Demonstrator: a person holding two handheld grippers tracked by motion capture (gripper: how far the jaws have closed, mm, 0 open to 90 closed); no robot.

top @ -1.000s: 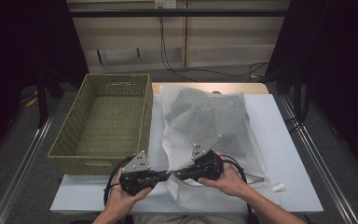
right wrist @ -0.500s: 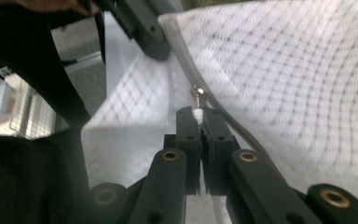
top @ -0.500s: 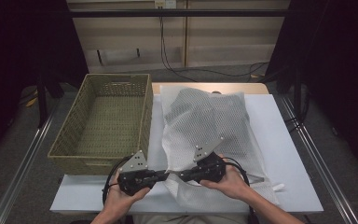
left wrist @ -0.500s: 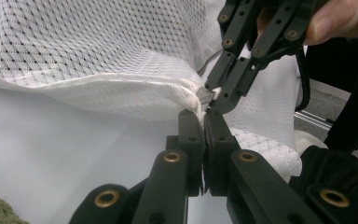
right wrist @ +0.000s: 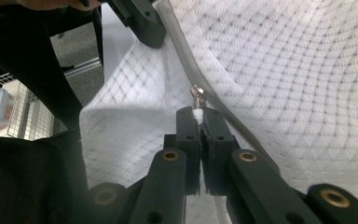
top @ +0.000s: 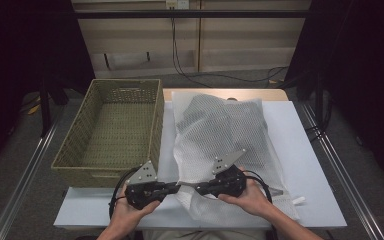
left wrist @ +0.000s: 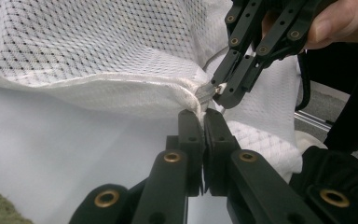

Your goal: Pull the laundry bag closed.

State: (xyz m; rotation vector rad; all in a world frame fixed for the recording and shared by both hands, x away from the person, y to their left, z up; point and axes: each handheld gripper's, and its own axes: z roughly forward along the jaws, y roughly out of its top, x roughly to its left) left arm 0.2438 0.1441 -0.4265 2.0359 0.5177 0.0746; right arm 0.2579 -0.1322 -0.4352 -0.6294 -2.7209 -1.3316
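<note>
L gripper clamped on mesh bag edge. R gripper clamped on zip pull. Basket beside bag.

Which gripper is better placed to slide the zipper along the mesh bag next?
Right, probably. The right gripper is shut on the zipper pull, with the track running on ahead of it. The left gripper is shut on the mesh bag beside the zipper, so it suits holding the fabric taut.
</note>
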